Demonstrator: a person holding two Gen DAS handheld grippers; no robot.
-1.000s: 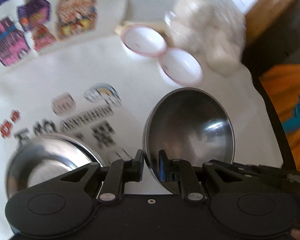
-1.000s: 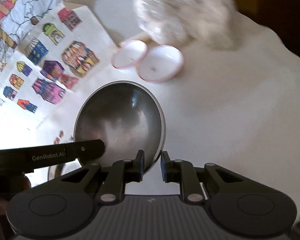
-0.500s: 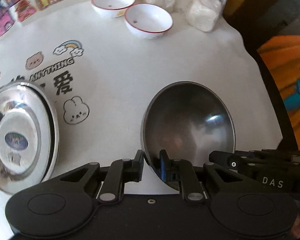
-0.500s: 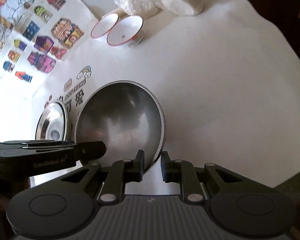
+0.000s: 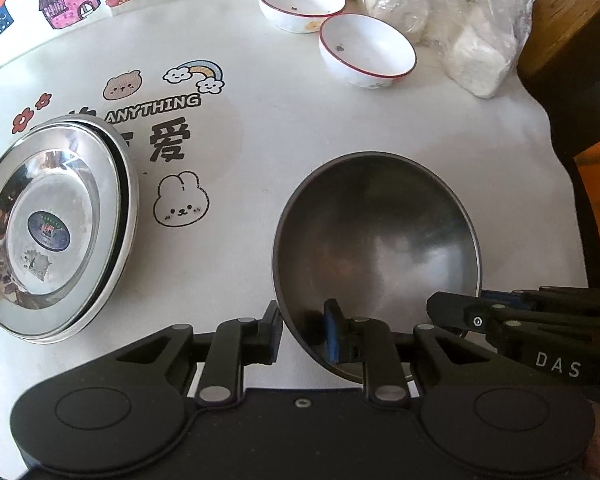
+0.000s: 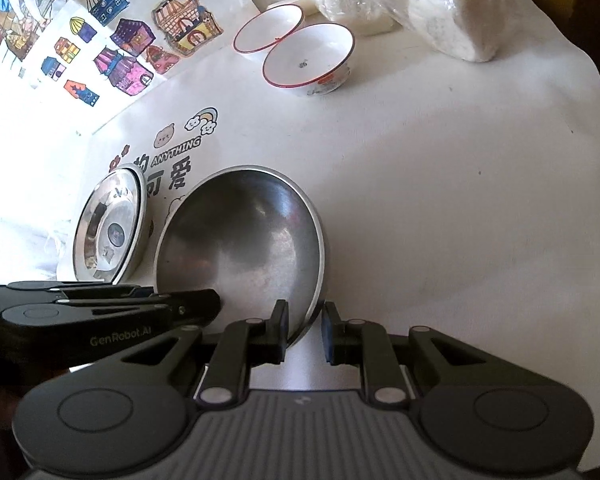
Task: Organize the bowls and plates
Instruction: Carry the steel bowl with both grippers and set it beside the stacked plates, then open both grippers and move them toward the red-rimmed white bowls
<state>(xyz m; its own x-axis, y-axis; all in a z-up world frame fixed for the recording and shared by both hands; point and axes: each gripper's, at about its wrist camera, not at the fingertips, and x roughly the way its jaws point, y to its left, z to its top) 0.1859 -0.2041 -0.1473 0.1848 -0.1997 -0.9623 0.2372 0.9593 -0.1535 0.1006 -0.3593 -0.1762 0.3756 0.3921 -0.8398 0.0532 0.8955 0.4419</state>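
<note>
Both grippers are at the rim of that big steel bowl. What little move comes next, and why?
Probably the left gripper finishes letting go: its jaws are opening, with a gap at the steel bowl rim. The right gripper straddles the opposite rim, and the bowl appears to sit on the table.

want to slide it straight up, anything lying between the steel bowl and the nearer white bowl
Nothing visible: only bare tablecloth lies between the steel bowl and the nearer white bowl. The steel plates sit off to the left, and the plastic bag sits beyond the white bowl.
</note>
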